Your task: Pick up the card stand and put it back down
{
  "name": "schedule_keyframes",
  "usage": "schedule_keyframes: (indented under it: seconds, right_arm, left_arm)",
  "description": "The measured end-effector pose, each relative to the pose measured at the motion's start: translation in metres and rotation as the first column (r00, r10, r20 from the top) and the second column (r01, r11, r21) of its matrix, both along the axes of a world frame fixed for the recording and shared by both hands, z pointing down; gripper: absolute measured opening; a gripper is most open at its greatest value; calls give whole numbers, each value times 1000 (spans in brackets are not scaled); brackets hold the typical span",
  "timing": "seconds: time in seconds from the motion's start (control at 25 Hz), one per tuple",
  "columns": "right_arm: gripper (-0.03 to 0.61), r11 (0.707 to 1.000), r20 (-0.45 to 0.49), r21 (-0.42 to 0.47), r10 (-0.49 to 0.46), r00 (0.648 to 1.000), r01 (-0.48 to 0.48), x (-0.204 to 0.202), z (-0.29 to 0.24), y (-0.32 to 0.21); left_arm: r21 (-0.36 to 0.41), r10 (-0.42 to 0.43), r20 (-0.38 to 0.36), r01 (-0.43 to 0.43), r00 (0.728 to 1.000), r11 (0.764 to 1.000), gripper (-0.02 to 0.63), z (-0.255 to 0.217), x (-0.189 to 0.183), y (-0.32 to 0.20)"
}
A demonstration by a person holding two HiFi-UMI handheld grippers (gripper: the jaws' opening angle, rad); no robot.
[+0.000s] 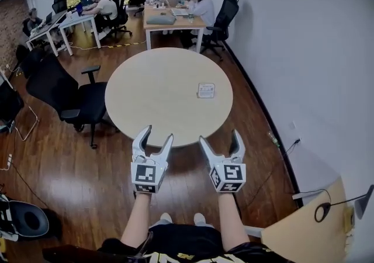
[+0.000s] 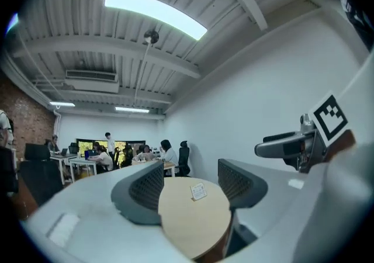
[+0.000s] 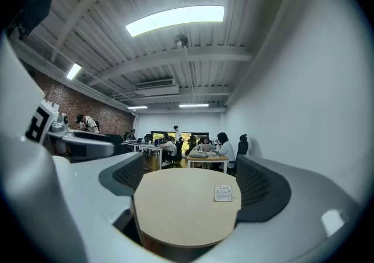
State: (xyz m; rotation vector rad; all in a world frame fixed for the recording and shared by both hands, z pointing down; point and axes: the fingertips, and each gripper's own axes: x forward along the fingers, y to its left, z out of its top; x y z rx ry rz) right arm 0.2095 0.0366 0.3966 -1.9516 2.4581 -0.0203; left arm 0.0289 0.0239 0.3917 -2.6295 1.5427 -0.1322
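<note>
Card stand (image 1: 205, 90): upright on round table (image 1: 146, 80), well clear of left gripper (image 1: 156, 134) and right gripper (image 1: 220, 137), both empty, jaws apart, levelled toward it.

Left gripper (image 2: 190, 179): jaws apart, nothing gripped. Beyond, round table (image 2: 186, 228) bearing upright card stand (image 2: 198, 191), well clear of jaws. Right gripper (image 2: 279, 146) at right edge.

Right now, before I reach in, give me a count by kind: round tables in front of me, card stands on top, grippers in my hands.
Round table: 1
Card stand: 1
Grippers: 2 (left gripper, right gripper)
Total: 4
</note>
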Motion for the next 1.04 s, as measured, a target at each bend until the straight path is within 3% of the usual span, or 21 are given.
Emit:
schedule_keyframes:
  seconds: [0.16, 0.24, 0.32, 0.44, 1.04]
  right_arm:
    - [486, 999, 35, 35, -5, 999, 3, 27, -14, 12]
    - [433, 998, 53, 70, 0, 999, -4, 47, -19, 22]
    - [429, 998, 59, 62, 5, 998, -9, 63, -16, 23]
    - [428, 1000, 30, 27, 7, 1000, -8, 77, -9, 22]
    - [428, 996, -31, 51, -66, 997, 68, 74, -23, 7]
  left_arm:
    - [28, -29, -4, 29, 1000, 999, 295, -23, 32, 13]
    - [48, -54, 34, 52, 998, 997, 291, -22, 49, 23]
    - [67, -72, 60, 68, 996, 995, 290, -20, 63, 31]
    - [69, -74, 40, 71, 996, 995, 288, -20, 73, 35]
    - [34, -76, 4, 76, 997, 997, 268, -14, 89, 16]
